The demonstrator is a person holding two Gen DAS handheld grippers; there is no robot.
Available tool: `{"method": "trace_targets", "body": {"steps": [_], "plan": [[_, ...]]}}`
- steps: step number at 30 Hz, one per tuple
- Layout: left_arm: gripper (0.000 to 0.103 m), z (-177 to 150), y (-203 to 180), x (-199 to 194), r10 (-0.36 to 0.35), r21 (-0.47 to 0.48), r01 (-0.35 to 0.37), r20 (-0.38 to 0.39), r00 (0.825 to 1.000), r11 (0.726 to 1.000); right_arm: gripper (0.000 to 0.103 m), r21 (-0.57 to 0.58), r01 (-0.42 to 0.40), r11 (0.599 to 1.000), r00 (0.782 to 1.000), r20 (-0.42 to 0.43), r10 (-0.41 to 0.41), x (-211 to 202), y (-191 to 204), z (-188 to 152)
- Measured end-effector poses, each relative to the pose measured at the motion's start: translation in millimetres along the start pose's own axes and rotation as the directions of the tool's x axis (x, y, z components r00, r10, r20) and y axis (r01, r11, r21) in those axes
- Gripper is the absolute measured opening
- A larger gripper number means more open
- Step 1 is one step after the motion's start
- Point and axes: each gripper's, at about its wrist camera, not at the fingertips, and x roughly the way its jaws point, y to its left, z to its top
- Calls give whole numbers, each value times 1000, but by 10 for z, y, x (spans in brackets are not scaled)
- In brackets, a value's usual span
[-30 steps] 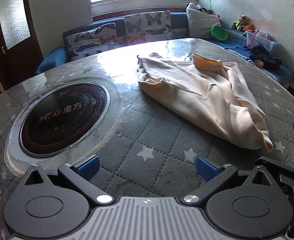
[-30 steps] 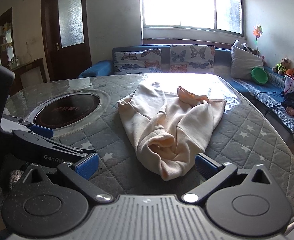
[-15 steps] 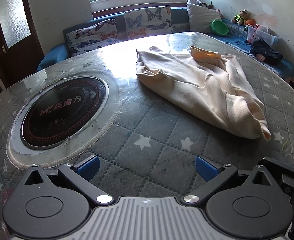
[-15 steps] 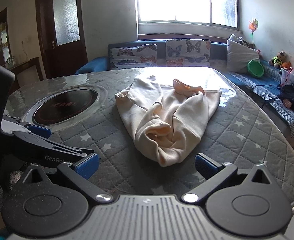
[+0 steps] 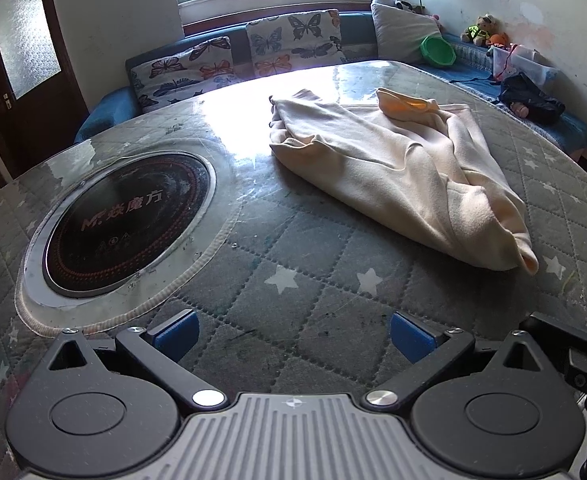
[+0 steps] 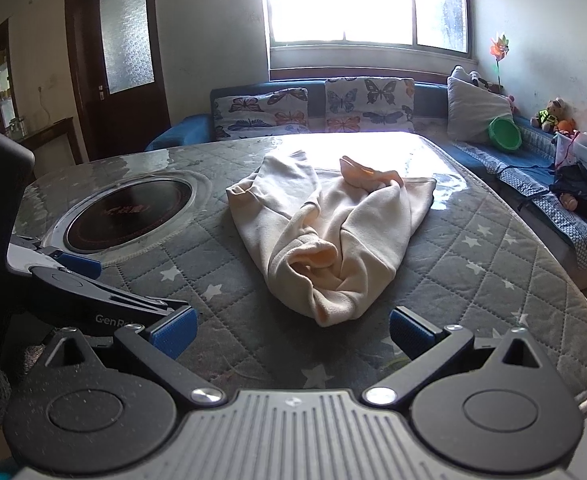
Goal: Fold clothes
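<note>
Soft matt fleece garment (image 5: pixel 405 168) on quilted cloth table cover (image 5: pixel 301 280) under glossy film

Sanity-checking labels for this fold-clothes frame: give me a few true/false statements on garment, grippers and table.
1. The cream garment lies crumpled on the quilted table. True.
2. The right gripper is shut on the garment. False: it is open, holding nothing, short of the cloth.
3. The left gripper is open over bare table. True.
4. The garment covers the round cooktop. False: it lies beside it, apart.
5. A green bowl sits on the sofa. True.
</note>
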Motion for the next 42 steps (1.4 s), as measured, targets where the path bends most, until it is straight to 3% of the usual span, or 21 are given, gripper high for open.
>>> {"method": "trace_targets", "body": {"steps": [42], "plan": [[103,56,-33,105,-2,17,3,-39,999,1000,103,22,20,1000,999,-31,-19,83,-33,43]]}}
